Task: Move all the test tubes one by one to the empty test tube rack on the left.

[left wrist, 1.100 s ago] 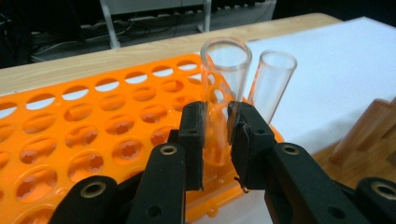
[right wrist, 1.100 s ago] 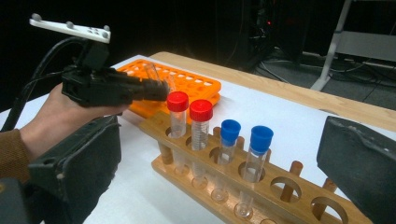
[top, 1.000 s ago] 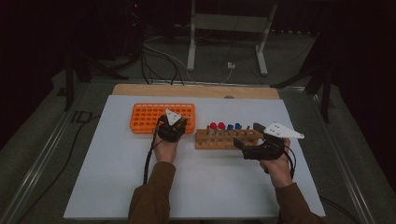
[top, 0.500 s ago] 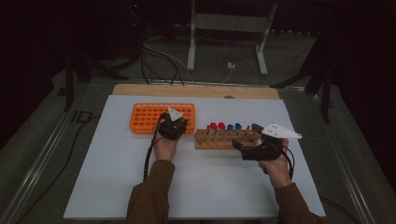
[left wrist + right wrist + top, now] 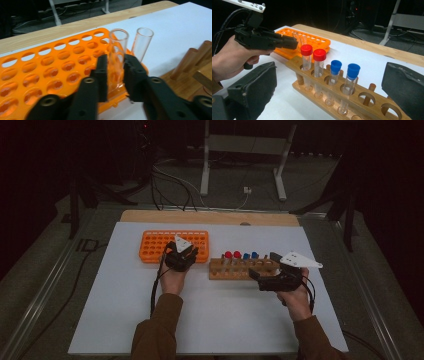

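My left gripper (image 5: 115, 67) is shut on a clear uncapped tube (image 5: 117, 50) that stands upright at the near right corner of the orange rack (image 5: 50, 72). A second clear tube (image 5: 142, 42) leans in the hole beside it. In the high view the left gripper (image 5: 187, 254) sits at the orange rack's (image 5: 155, 242) right end. My right gripper (image 5: 263, 265) is open, its jaws straddling the right end of the wooden rack (image 5: 235, 270) without touching it. The wooden rack (image 5: 352, 100) holds two red-capped tubes (image 5: 319, 55) and two blue-capped tubes (image 5: 353, 70).
Both racks stand on a white mat (image 5: 220, 320) over a wooden tabletop (image 5: 210, 216). Several holes at the wooden rack's right end are free. Cables and a metal stand (image 5: 245, 165) lie on the floor beyond the table.
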Available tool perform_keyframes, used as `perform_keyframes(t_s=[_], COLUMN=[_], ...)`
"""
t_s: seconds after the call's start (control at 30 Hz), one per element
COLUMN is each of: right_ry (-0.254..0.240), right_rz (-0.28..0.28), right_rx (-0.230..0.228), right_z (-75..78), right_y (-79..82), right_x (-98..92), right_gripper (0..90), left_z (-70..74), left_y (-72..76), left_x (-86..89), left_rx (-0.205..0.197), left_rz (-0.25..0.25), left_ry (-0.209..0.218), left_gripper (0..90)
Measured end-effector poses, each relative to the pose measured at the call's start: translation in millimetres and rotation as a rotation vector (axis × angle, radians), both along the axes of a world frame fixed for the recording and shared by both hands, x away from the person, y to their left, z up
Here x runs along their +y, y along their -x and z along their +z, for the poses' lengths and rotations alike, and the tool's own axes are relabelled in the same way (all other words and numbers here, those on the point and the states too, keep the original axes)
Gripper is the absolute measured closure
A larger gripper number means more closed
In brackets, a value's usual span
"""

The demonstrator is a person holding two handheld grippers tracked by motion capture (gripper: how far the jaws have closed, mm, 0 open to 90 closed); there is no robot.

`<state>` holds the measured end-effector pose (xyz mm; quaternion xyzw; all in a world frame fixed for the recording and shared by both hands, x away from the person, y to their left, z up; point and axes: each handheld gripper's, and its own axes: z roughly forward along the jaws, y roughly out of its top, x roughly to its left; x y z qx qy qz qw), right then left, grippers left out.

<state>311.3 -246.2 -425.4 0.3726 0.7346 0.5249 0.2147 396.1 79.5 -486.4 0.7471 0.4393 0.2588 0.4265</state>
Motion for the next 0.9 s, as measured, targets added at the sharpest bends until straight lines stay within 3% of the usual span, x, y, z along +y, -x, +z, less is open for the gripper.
perform_keyframes(t_s=[0.27, 0.47, 0.6, 0.9], right_ry=[0.005, 0.009, 0.011, 0.052], right_rz=[-0.007, -0.008, -0.008, -0.030], right_rx=[0.006, 0.010, 0.010, 0.001], right_z=[-3.3, -5.2, -6.1, -9.3], right_y=[-3.6, -5.2, -5.9, -13.0], right_x=[0.6, 2.2, 3.5, 7.8], right_gripper=[0.1, 0.1, 0.2, 2.6], left_z=[-3.9, -1.8, -1.3, -4.4], left_y=[-2.5, -4.6, -6.7, -7.9], left_x=[-4.6, -5.7, -8.8, -8.1], left_rx=[0.018, -0.015, -0.006, 0.024], left_rz=[0.003, 0.028, 0.012, 0.017], left_ry=[-0.016, 0.003, -0.017, -0.017], left_gripper=[77.6, 71.7, 77.1, 77.1])
